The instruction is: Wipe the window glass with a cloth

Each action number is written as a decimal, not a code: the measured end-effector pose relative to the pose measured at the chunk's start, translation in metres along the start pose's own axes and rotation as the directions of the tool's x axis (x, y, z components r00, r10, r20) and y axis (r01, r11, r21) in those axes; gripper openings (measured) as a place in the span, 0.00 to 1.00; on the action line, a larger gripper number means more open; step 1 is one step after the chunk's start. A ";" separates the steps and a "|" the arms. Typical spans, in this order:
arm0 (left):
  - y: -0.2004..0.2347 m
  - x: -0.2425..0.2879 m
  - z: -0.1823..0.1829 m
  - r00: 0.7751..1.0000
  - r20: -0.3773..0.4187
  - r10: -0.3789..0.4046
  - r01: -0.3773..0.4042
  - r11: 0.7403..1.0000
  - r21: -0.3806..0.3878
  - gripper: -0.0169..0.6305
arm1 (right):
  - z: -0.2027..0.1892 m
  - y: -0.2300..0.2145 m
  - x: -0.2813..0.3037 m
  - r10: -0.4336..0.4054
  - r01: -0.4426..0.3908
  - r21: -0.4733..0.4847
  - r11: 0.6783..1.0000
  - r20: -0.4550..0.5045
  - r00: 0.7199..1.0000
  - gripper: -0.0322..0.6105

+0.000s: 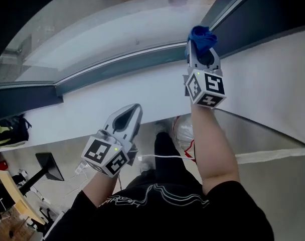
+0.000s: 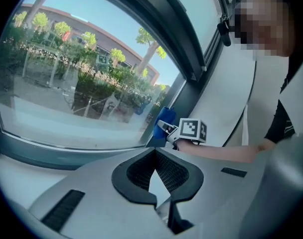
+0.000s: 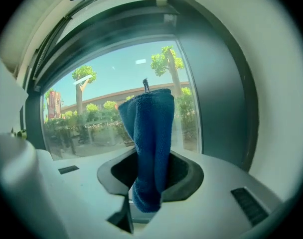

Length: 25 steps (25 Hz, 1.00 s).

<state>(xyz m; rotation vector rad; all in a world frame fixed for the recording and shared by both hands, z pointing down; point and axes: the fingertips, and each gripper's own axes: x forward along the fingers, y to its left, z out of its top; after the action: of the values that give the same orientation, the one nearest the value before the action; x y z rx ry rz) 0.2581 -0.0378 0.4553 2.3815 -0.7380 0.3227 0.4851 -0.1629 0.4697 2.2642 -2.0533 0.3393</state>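
Observation:
A blue cloth (image 1: pixel 201 36) stands up out of my right gripper (image 1: pixel 200 48), which is shut on it. The cloth is held at the lower right corner of the window glass (image 1: pixel 112 24), beside the dark frame (image 1: pixel 227 9). In the right gripper view the cloth (image 3: pixel 152 133) hangs folded between the jaws, in front of the glass (image 3: pixel 91 113). My left gripper (image 1: pixel 136 108) is lower and to the left, over the white sill (image 1: pixel 82 102), its jaws shut with nothing in them. From the left gripper view I see the right gripper (image 2: pixel 184 131) and the cloth (image 2: pixel 160 122) against the frame.
A dark frame rail (image 1: pixel 122 64) runs along the bottom of the glass. Below the sill lie a white cable (image 1: pixel 162 157), a pale bag (image 1: pixel 185 133), a black stand (image 1: pixel 48 165), a wooden table (image 1: pixel 12 195) and a dark bag (image 1: pixel 9 130).

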 end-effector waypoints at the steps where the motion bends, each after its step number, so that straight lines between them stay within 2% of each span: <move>1: -0.002 -0.019 -0.001 1.000 0.004 0.006 -0.006 1.000 0.007 0.03 | 0.007 0.015 -0.018 0.020 -0.020 -0.008 1.000 -0.003 1.000 0.20; 3: -0.010 -0.059 0.004 0.999 0.034 0.022 -0.023 0.999 0.027 0.03 | 0.028 0.046 -0.058 0.073 -0.073 -0.022 0.997 0.008 0.997 0.20; 5: -0.025 -0.099 0.024 0.994 0.105 0.027 -0.034 0.997 0.068 0.03 | 0.060 0.082 -0.099 0.164 -0.163 -0.028 0.986 0.036 0.986 0.20; 8: -0.063 -0.173 0.058 0.984 0.178 0.001 -0.028 0.989 0.147 0.03 | 0.105 0.149 -0.186 0.334 -0.333 -0.031 0.943 0.034 0.942 0.19; 9: -0.077 -0.201 0.067 0.982 0.187 -0.012 -0.020 0.985 0.171 0.03 | 0.120 0.174 -0.219 0.405 -0.405 -0.017 0.914 0.028 0.914 0.20; 11: -0.105 -0.254 0.086 0.978 0.203 -0.047 0.004 0.978 0.207 0.03 | 0.153 0.226 -0.285 0.561 -0.561 0.015 0.827 0.029 0.827 0.20; 13: -0.134 -0.306 0.101 0.971 0.219 -0.095 0.045 0.973 0.225 0.03 | 0.186 0.269 -0.345 0.661 -0.661 0.007 0.750 0.030 0.750 0.20; 16: -0.170 -0.373 0.111 0.966 0.228 -0.120 0.054 0.959 0.279 0.03 | 0.226 0.314 -0.416 0.730 -0.730 -0.029 0.683 0.018 0.683 0.20; 19: -0.191 -0.421 0.122 0.961 0.250 -0.117 0.030 0.944 0.328 0.03 | 0.254 0.349 -0.457 0.782 -0.782 -0.008 0.623 0.028 0.623 0.20; 22: -0.212 -0.455 0.127 0.949 0.285 -0.139 0.041 0.945 0.325 0.03 | 0.258 0.373 -0.484 0.817 -0.817 0.013 0.577 0.014 0.577 0.20; 25: -0.227 -0.472 0.128 0.946 0.291 -0.139 0.024 0.930 0.367 0.03 | 0.253 0.389 -0.499 0.843 -0.842 0.039 0.537 -0.007 0.537 0.20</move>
<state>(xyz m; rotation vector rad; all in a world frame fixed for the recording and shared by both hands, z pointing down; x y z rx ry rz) 0.0114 0.2322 0.0599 2.8472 -0.7683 0.0405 0.0881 0.2324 0.0819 1.0337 -2.9937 0.4217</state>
